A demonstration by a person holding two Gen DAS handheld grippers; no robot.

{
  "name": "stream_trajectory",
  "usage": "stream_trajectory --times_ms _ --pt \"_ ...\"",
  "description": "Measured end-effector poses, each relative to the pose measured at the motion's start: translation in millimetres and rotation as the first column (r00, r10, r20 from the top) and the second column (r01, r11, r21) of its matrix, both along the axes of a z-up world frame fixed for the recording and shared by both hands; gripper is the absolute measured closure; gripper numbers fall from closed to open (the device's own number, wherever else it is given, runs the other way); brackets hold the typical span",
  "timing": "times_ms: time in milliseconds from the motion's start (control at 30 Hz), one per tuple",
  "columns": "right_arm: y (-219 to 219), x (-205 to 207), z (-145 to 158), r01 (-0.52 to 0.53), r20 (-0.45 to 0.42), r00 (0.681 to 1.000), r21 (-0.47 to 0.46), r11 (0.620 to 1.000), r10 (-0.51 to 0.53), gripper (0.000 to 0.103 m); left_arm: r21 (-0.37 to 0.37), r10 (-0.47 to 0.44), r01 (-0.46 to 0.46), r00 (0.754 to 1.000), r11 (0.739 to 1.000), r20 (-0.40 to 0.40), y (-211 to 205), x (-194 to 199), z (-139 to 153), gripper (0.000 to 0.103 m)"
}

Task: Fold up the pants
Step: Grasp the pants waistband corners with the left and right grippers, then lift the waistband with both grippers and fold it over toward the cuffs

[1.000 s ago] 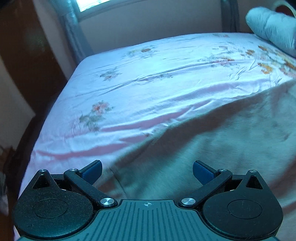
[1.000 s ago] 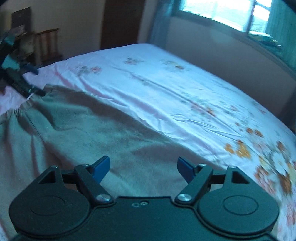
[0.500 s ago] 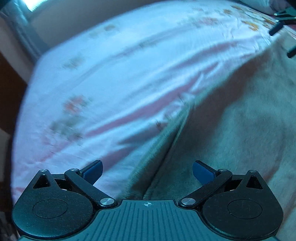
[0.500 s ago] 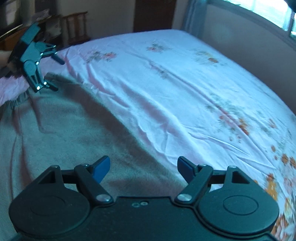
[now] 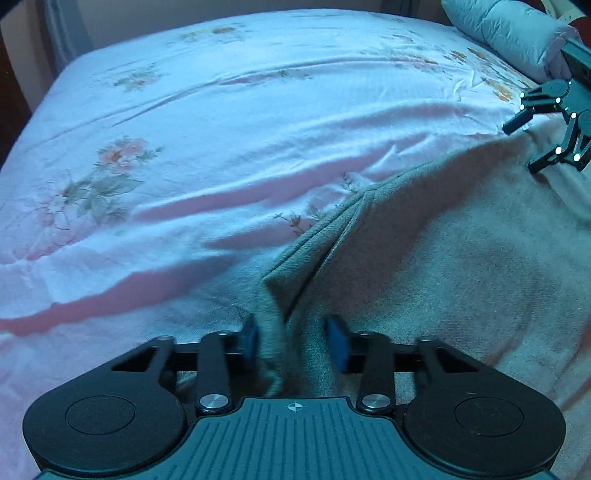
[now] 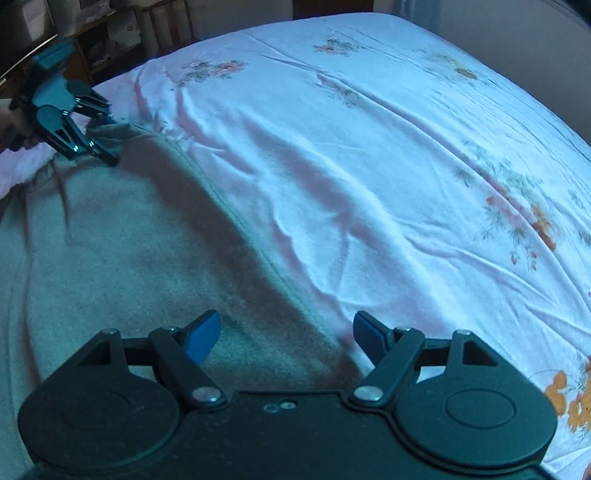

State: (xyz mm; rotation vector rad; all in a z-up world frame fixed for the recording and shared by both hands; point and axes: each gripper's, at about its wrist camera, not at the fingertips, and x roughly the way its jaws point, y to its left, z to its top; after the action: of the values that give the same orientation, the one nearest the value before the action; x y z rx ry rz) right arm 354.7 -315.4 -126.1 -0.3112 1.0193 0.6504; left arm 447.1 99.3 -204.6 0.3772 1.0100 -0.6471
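Grey fleece pants (image 5: 443,266) lie spread on a bed with a white and pink floral sheet (image 5: 221,122). My left gripper (image 5: 295,339) has its blue pads closed on a bunched corner of the pants' edge. It also shows in the right wrist view (image 6: 99,147) at the far left, at the pants' corner (image 6: 110,136). My right gripper (image 6: 286,332) is open above the pants' long edge (image 6: 258,251), with nothing between its pads. It also shows in the left wrist view (image 5: 521,144) at the far right, open over the cloth.
A rolled pale blanket (image 5: 502,33) lies at the bed's far right corner. Dark wooden shelves (image 6: 110,33) stand beyond the bed at upper left in the right wrist view. The sheet (image 6: 406,147) stretches wide to the right of the pants.
My left gripper has dropped onto the pants' corner and closed on it, bunching the cloth. My right gripper stays open and has shifted along the pants' edge.
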Motion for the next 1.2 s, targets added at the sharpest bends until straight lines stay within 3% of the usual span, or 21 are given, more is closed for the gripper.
stream_trajectory --times_ms 100,133,167,200,233,333,367,533,667,867,1200 --pt "2 0 -8 -0.009 -0.002 1.000 -0.021 1.000 0.009 0.033 0.007 0.000 0.000 1.000 1.000 0.014 -1 -3 3 0.071" --pt "2 1 -10 -0.006 -0.011 1.000 -0.018 1.000 0.005 0.038 0.011 0.004 -0.004 1.000 1.000 0.019 -2 -3 2 0.071" --pt "2 3 -11 0.000 -0.029 1.000 -0.009 1.000 0.000 0.050 0.013 0.008 -0.008 1.000 1.000 0.023 -3 -3 2 0.071" --pt "2 4 -10 0.005 -0.037 0.999 -0.001 1.000 -0.005 0.100 0.016 0.010 -0.010 1.000 1.000 0.027 -3 -4 2 0.071" --pt "1 5 -8 0.012 -0.044 0.999 0.005 1.000 -0.012 0.103 0.019 0.011 -0.011 0.999 1.000 0.034 -4 -5 2 0.071" --pt "4 -2 -7 0.003 -0.037 0.999 -0.028 1.000 -0.004 0.103 0.029 0.027 -0.029 0.998 0.999 0.054 -6 -9 3 0.073" --pt "7 -5 -6 0.007 -0.022 1.000 -0.042 0.999 -0.008 0.103 0.038 0.031 -0.034 0.997 0.999 0.068 -8 -12 4 0.078" --pt "26 -40 5 0.030 0.148 0.989 -0.139 0.990 -0.009 0.103 0.024 0.068 -0.073 0.984 0.997 0.162 -9 -38 20 0.087" --pt "27 -86 26 0.076 0.265 0.963 -0.123 0.990 -0.041 0.103 -0.015 0.124 -0.124 0.966 0.992 0.225 0 -70 40 0.093" --pt "37 -176 54 0.126 0.417 0.906 -0.112 0.986 -0.068 0.103 -0.060 0.165 -0.155 0.948 0.986 0.272 24 -133 68 0.093" --pt "64 -301 73 0.209 0.518 0.835 0.009 0.978 -0.184 0.103 -0.039 0.149 -0.145 0.918 0.989 0.368 57 -241 101 0.093"
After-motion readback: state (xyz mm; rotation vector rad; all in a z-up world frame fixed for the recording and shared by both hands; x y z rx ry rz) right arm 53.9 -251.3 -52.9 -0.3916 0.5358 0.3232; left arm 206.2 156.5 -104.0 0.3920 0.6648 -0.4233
